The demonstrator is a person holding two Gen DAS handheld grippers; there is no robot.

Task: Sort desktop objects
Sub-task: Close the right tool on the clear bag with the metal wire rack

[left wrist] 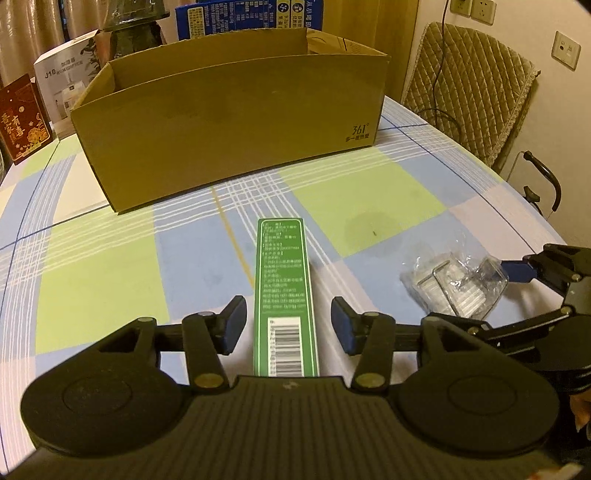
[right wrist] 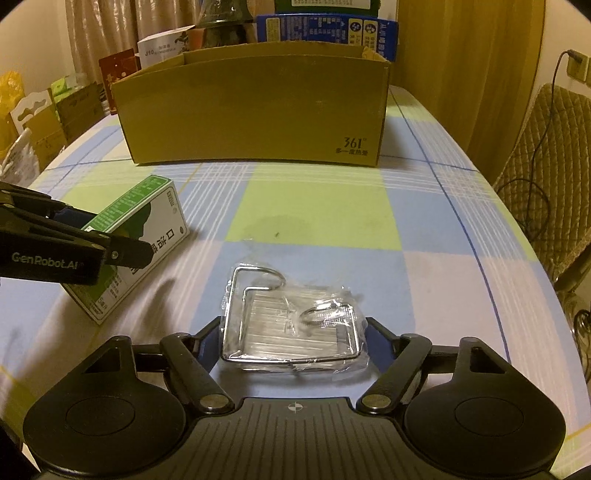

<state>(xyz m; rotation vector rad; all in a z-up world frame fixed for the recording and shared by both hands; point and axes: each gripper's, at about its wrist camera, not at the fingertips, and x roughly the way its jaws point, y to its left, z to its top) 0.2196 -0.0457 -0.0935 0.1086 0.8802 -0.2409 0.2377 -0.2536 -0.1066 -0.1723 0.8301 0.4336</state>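
Observation:
A long green box (left wrist: 284, 291) lies on the checked tablecloth between the fingers of my left gripper (left wrist: 288, 325). The jaws are open, with a gap on each side of the box. The box also shows in the right wrist view (right wrist: 140, 236), with the left gripper over it. A metal wire rack wrapped in clear plastic (right wrist: 291, 325) lies between the fingers of my right gripper (right wrist: 291, 343), which is open and close to the rack's sides. The rack also shows in the left wrist view (left wrist: 458, 284). An open brown cardboard box (left wrist: 229, 122) stands behind them.
Boxes and cartons stand at the table's far left edge: a red box (left wrist: 24, 118), a white box (left wrist: 64, 81), a blue carton (left wrist: 247, 16). A quilted chair (left wrist: 469, 85) with a cable stands at the right. The table edge curves off at the right.

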